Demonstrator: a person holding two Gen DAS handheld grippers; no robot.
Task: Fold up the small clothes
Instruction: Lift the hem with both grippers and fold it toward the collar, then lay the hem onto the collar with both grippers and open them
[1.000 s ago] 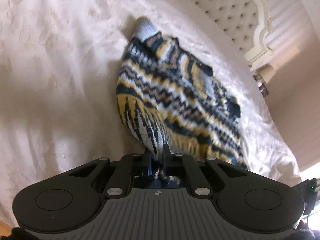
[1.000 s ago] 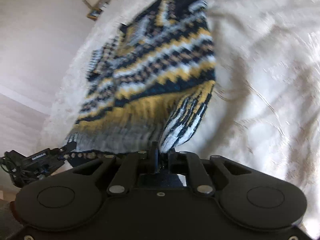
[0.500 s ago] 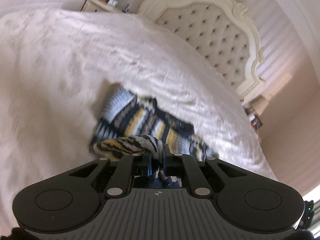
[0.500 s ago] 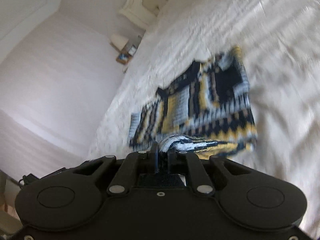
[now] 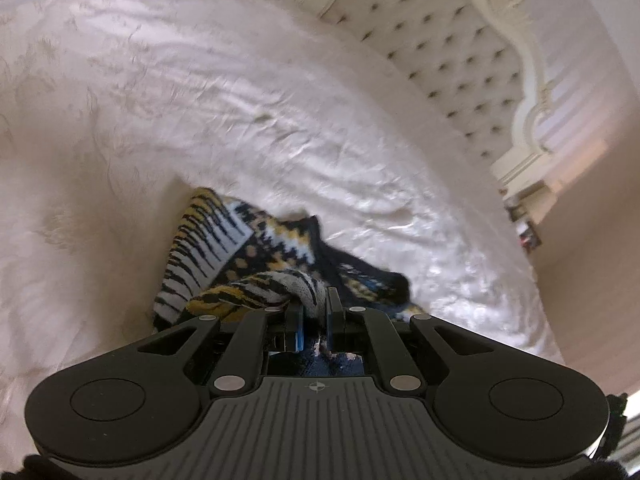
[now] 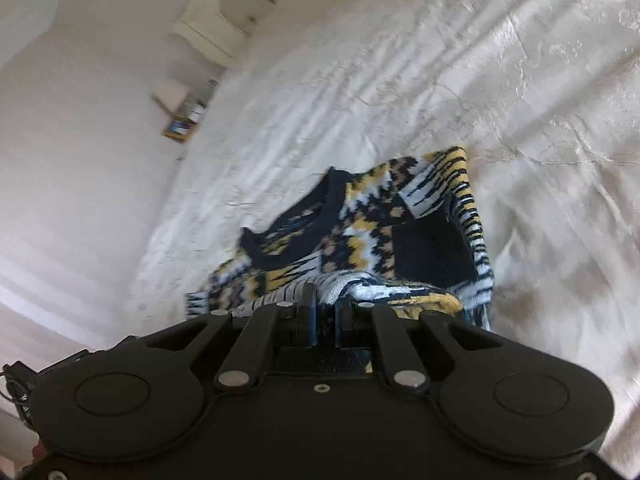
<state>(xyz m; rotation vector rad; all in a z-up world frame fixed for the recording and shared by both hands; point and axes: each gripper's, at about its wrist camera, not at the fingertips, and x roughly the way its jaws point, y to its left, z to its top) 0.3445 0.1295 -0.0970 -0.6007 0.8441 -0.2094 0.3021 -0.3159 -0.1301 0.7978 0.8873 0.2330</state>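
Observation:
A small knitted sweater (image 5: 240, 248) with navy, yellow and white patterns lies on the white bedspread (image 5: 200, 100). Its striped hem is doubled over the body. My left gripper (image 5: 314, 304) is shut on a bunch of the hem's knit. In the right wrist view the sweater (image 6: 380, 240) shows its navy neckline and a folded-in sleeve. My right gripper (image 6: 326, 308) is shut on the other part of the hem. Both grippers hold the hem low over the sweater.
The bedspread (image 6: 500, 80) stretches around the sweater. A cream tufted headboard (image 5: 460, 48) stands at the far end. A bedside table (image 5: 524, 216) with small items is at the right of the bed, and another (image 6: 182, 116) shows in the right wrist view.
Both grippers have carried the hem forward over the sweater toward the neckline. The sweater went from spread long to folded about in half.

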